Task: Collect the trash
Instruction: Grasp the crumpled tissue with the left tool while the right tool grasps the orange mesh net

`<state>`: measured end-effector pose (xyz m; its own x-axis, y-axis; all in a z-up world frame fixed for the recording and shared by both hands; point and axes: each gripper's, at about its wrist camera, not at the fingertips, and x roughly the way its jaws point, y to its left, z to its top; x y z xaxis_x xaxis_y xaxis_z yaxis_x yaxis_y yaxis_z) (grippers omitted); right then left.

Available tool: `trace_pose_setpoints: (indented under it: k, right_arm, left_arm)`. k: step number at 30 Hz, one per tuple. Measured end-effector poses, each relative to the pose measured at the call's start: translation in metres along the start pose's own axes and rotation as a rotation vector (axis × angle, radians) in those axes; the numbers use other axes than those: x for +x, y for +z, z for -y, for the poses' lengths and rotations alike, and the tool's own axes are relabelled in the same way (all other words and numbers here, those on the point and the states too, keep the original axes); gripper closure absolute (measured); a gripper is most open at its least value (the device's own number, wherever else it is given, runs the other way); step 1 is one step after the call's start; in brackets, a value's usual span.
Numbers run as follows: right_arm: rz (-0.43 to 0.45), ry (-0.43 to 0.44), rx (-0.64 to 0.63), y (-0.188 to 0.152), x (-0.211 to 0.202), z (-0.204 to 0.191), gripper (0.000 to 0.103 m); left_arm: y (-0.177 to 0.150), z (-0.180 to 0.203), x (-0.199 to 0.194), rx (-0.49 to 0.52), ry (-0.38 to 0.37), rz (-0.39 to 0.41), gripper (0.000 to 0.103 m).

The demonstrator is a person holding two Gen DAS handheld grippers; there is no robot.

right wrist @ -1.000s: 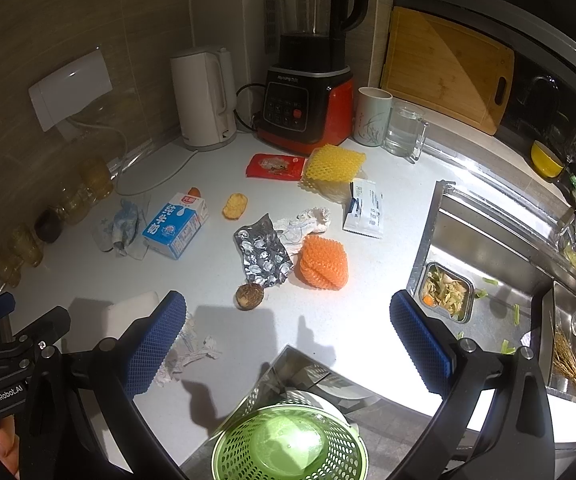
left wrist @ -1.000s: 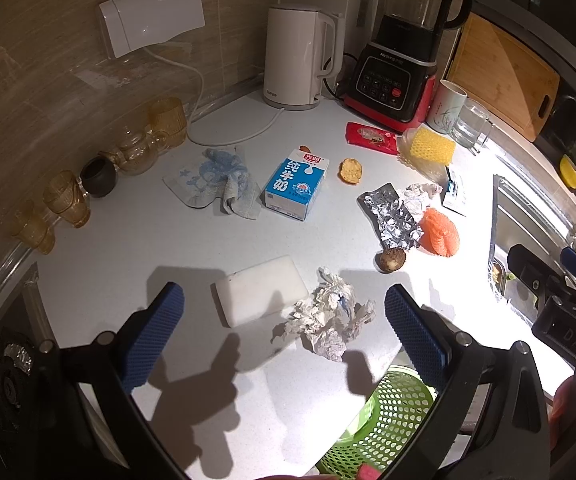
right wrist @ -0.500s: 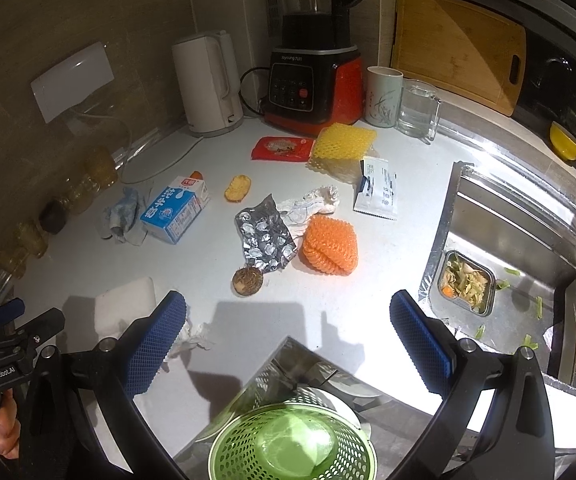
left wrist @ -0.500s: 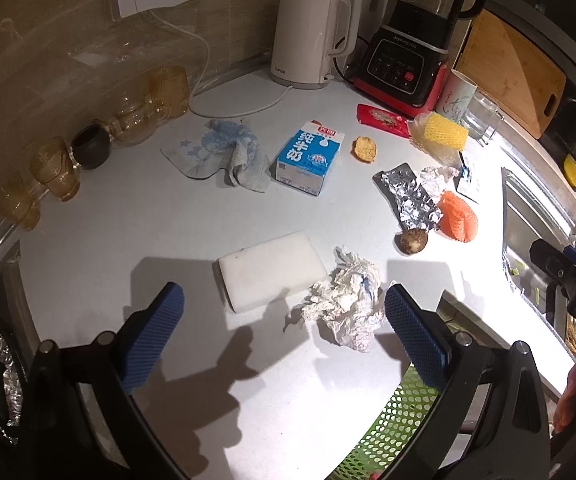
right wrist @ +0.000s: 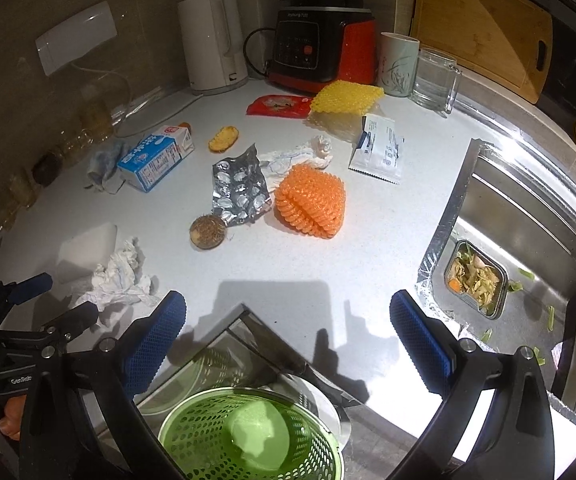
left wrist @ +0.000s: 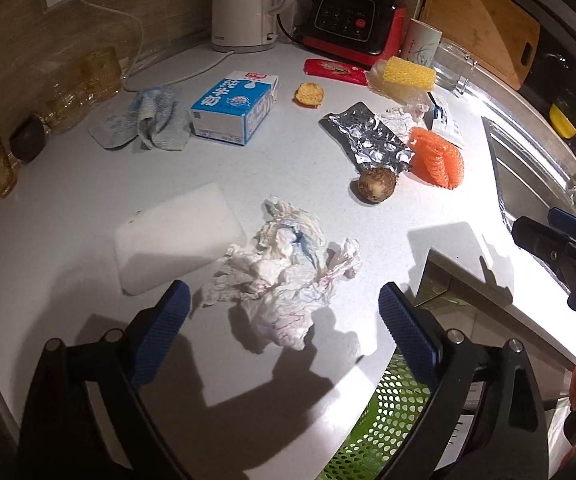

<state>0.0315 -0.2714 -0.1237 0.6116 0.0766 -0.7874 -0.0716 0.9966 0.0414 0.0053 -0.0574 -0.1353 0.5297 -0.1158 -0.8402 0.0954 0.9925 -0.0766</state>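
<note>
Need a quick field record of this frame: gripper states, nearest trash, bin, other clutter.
left gripper: open, empty, above crumpled paper
right gripper: open, empty, over the counter edge
nearest trash: crumpled paper, beside white block
bin: green basket, below the counter edge
other trash: foil blister pack, milk carton, orange foam net
sink: holds food-scrap tray

Green basket (left wrist: pixel 383 432) behind fingers (left wrist: pixel 405 326)

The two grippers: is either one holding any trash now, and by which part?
Nothing is held. The left gripper is open around the crumpled paper without touching it; the right gripper is open and empty.
</note>
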Motion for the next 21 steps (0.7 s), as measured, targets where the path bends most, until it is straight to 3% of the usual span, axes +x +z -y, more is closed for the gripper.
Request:
trace_pose_setpoints:
  k: [6, 8, 10, 12, 15, 21]
  right_arm:
    - [-0.015, 0.012, -0.013, 0.001, 0.010, 0.020, 0.002]
    - [-0.020, 0.022, -0.013, 0.003, 0.016, 0.025, 0.002]
    - [-0.024, 0.034, -0.019, 0.007, 0.023, 0.029, 0.002]
    - [-0.025, 0.043, -0.032, 0.013, 0.033, 0.032, 0.002]
    - [-0.012, 0.044, -0.073, 0.025, 0.050, 0.032, 0.003]
    - [-0.007, 0.043, -0.159, 0.055, 0.088, 0.026, 0.019]
  left_arm:
    - [-0.002, 0.015, 0.027, -0.006, 0.058, -0.037, 0.039]
    - [-0.003, 0.018, 0.034, -0.004, 0.085, -0.048, 0.052]
    - [-0.004, 0.021, 0.042, 0.002, 0.108, -0.071, 0.076]
    - [-0.004, 0.022, 0.044, -0.006, 0.144, -0.059, 0.085]
    - [-0.003, 0.021, 0.043, -0.020, 0.145, -0.051, 0.090]
    - [-0.002, 0.021, 0.041, -0.047, 0.135, -0.031, 0.093]
